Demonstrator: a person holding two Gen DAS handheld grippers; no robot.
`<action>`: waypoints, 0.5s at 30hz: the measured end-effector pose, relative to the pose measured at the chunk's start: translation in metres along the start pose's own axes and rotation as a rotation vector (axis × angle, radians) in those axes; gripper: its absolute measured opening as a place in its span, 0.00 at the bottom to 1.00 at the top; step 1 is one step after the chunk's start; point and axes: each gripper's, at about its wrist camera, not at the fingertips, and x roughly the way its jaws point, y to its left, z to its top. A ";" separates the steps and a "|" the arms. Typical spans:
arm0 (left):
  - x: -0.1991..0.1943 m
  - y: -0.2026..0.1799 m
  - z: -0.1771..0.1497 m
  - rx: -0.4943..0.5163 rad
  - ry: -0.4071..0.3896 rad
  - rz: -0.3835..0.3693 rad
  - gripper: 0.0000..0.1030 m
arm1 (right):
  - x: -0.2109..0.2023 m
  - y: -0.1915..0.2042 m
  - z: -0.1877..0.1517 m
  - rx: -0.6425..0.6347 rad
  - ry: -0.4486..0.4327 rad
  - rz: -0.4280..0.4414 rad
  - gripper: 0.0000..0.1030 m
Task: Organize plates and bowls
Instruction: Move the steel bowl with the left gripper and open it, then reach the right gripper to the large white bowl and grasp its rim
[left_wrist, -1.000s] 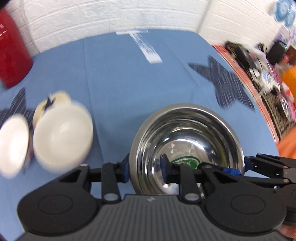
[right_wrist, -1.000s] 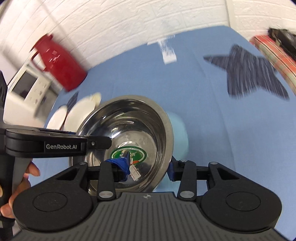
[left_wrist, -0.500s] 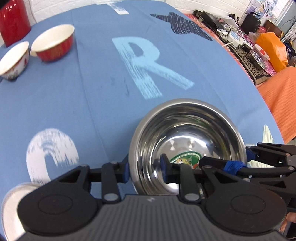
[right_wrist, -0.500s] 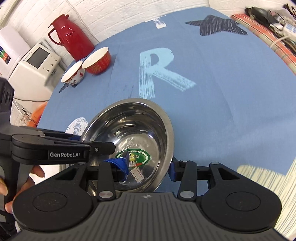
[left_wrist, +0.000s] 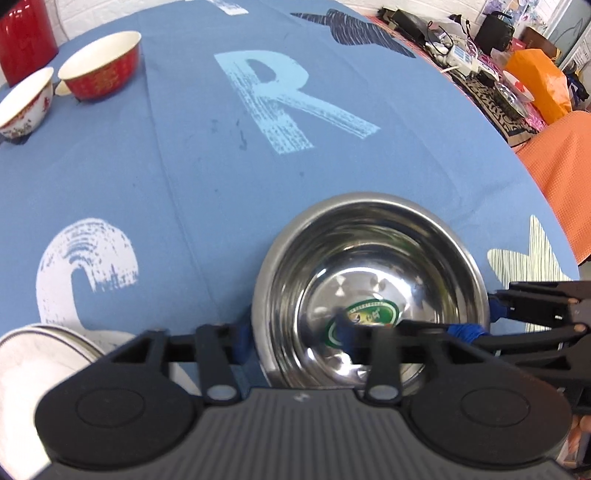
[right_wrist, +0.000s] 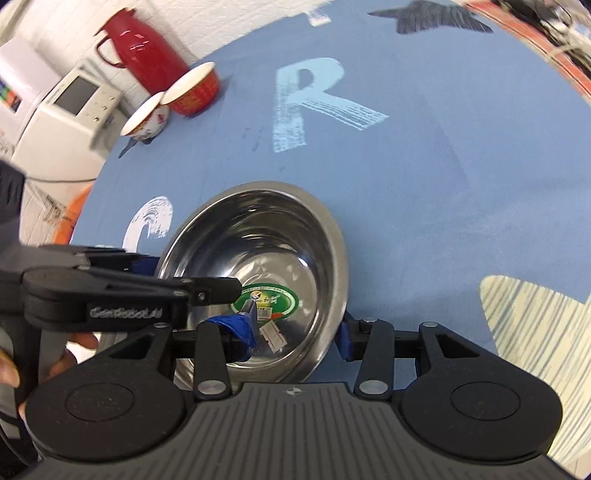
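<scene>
On the blue surface (left_wrist: 184, 155), near edge: a steel bowl (left_wrist: 369, 280) with a green sticker (right_wrist: 266, 301) in its base.
Left hand-held gripper (left_wrist: 291, 338): jaws closed over the bowl's rim at 9 o'clock, one finger inside, one outside.
Right hand-held gripper (right_wrist: 297, 332): jaws clamped over the opposite rim at 3 o'clock, blue-taped finger inside the bowl.
Bowl's contact with the surface: cannot tell.
Red bowl (left_wrist: 101, 64) and white patterned bowl (left_wrist: 26, 103): side by side at 11 o'clock, well apart from the steel bowl.
Red flask (right_wrist: 142, 48): behind them.
White plates (left_wrist: 40, 362): stacked at 8 o'clock.
</scene>
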 end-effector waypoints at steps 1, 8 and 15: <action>-0.003 0.001 0.001 -0.002 -0.011 -0.003 0.55 | -0.002 -0.002 0.001 0.005 0.001 -0.003 0.27; -0.066 0.042 0.020 -0.030 -0.149 0.025 0.57 | -0.044 -0.021 0.029 0.046 -0.115 -0.065 0.27; -0.100 0.146 0.071 -0.285 -0.227 0.069 0.58 | -0.029 0.002 0.107 0.025 -0.158 -0.068 0.28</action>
